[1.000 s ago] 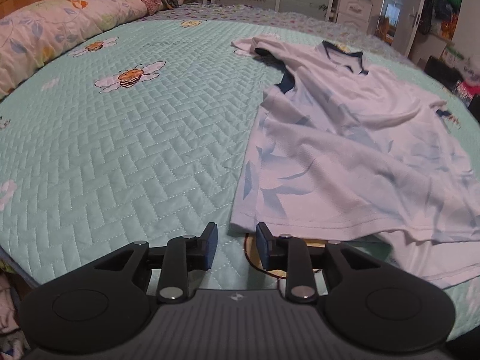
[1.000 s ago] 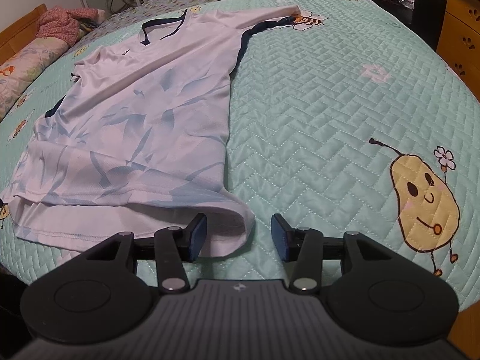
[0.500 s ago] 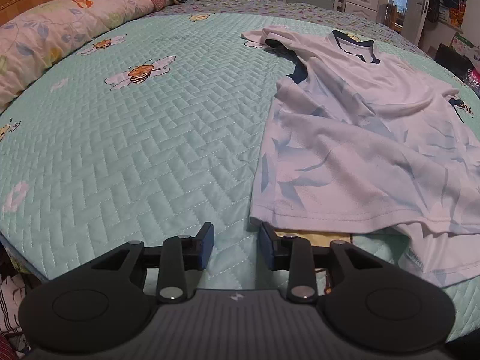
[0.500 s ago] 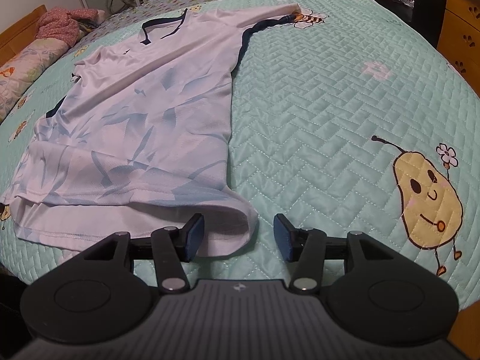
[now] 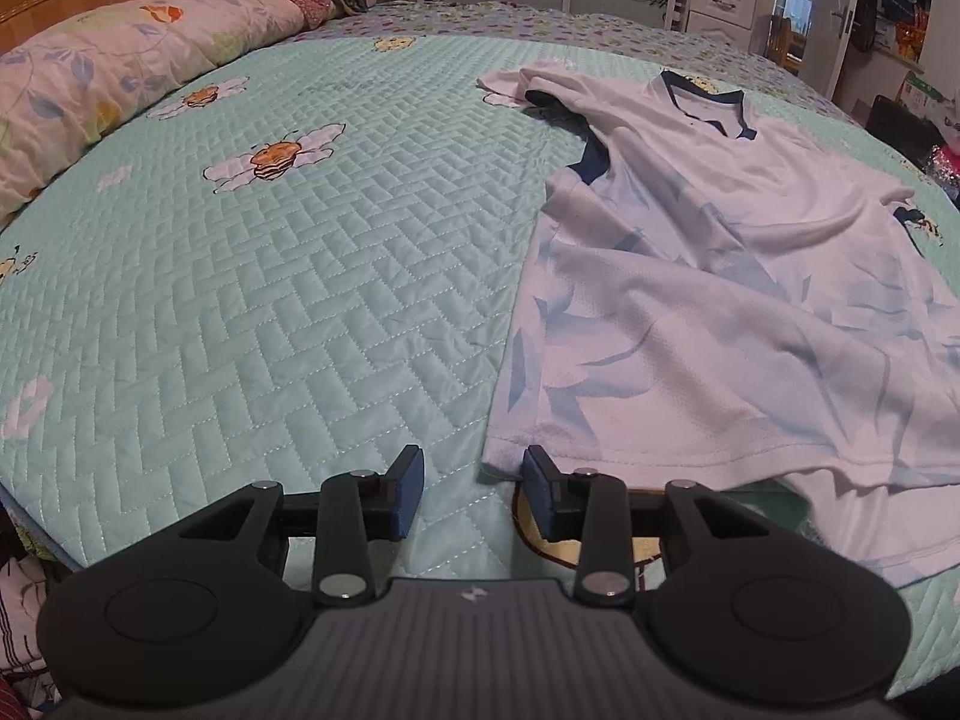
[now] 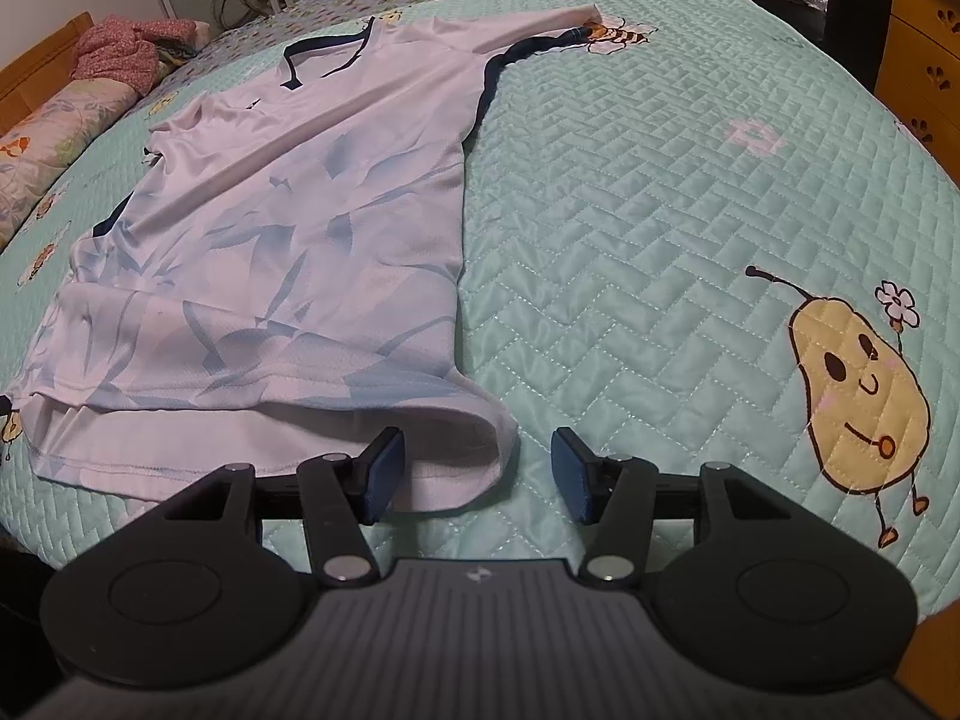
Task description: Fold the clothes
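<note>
From the left wrist: a white jersey (image 5: 708, 276) with a navy collar and pale blue leaf print is being shown spread on a mint quilted bedspread (image 5: 270, 300), ahead and to the right of the left gripper (image 5: 471, 495). The jaws are being held apart with nothing between them but bedspread, and the jersey's near hem corner (image 5: 501, 450) is lying just ahead of the right-hand pad. A floral pillow (image 5: 120, 72) is being seen far off to the left.

From the right wrist: the same jersey (image 6: 288, 252) is being shown ahead and to the left of the right gripper (image 6: 474, 477), whose jaws are opening. The rolled-over hem corner (image 6: 474, 456) is lying inside the gap without being pinched. A pear cartoon (image 6: 858, 396) is printed on the bedspread to the right.

The jersey is being judged a light, thin mesh garment: soft, limp and probably slick, so it is likely to sag and slide rather than keep any shape. The two hem corners nearest the grippers are being judged the best holds, with both layers of cloth taken together at each so that the front and back are lifted as one.
</note>
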Action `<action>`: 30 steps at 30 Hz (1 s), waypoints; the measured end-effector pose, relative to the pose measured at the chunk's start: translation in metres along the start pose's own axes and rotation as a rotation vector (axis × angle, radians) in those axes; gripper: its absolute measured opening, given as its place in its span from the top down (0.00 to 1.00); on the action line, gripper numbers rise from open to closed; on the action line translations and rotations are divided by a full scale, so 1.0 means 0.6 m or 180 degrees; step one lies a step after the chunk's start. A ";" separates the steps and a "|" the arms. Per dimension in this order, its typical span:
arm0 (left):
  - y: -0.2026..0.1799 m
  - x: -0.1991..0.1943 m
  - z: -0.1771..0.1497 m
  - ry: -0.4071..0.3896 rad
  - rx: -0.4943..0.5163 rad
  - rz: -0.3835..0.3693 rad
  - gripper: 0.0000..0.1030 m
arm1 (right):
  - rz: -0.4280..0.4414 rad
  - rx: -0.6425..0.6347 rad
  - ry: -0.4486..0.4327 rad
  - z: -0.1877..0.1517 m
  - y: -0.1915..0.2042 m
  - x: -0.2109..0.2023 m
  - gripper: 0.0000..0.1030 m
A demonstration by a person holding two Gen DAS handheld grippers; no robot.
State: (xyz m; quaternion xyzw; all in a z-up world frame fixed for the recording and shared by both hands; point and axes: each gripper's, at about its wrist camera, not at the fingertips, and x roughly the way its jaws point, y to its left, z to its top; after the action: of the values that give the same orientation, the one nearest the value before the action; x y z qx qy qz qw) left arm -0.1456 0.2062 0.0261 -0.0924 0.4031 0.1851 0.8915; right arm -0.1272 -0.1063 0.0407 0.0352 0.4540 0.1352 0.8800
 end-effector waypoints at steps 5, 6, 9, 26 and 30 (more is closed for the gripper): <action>0.003 -0.008 -0.006 0.0149 0.0025 0.0035 0.61 | 0.0004 0.0011 0.0003 0.000 0.000 0.002 0.45; 0.004 -0.004 -0.007 0.0204 0.0009 0.0052 0.61 | 0.0002 0.0011 0.0002 0.000 0.001 0.003 0.45; 0.002 0.007 -0.001 0.0302 0.0001 0.0106 0.59 | 0.0000 -0.0014 0.0000 -0.001 0.005 0.004 0.40; -0.007 0.004 0.005 0.0396 0.0008 0.0408 0.57 | -0.0010 -0.0040 0.0014 0.000 0.009 0.005 0.38; -0.033 0.013 0.000 0.0455 0.0492 0.0602 0.55 | -0.0014 -0.0042 0.0015 0.001 0.010 0.005 0.37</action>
State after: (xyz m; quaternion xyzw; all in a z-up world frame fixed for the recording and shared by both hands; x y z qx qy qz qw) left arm -0.1331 0.1899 0.0206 0.0020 0.4855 0.2296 0.8436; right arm -0.1263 -0.0996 0.0397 0.0282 0.4552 0.1363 0.8795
